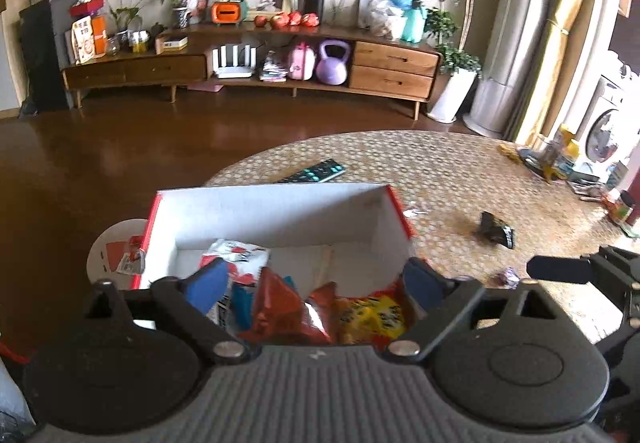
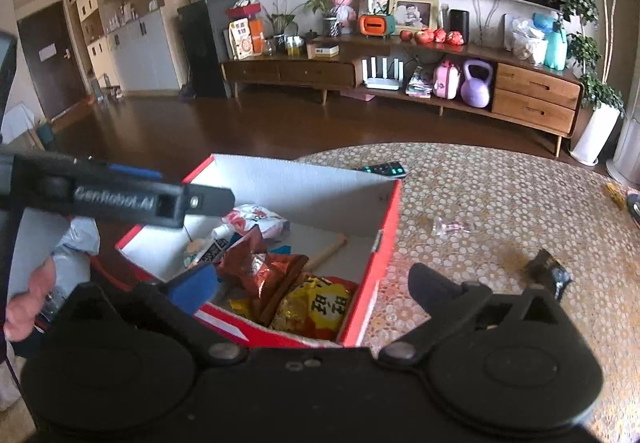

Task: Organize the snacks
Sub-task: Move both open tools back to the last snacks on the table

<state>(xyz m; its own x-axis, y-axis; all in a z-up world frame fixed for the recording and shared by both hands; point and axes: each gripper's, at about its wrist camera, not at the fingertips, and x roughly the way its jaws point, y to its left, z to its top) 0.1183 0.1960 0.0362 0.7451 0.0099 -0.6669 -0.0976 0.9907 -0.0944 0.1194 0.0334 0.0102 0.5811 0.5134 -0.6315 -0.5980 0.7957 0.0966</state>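
Left tool [image 1: 316, 279]: mine, spread wide over the box, gripping nothing.
Right tool [image 2: 312, 283]: mine, also released, at the box's near corner.
Box [image 2: 390, 211]: on the tabletop [image 2: 500, 195], holding snack bags [image 2: 316, 307].
Dark packet [image 1: 496, 231]: loose on the tabletop, right of the box.

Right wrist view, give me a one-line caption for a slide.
Open right gripper over a red box of snack packets, with a dark packet left on the patterned table.
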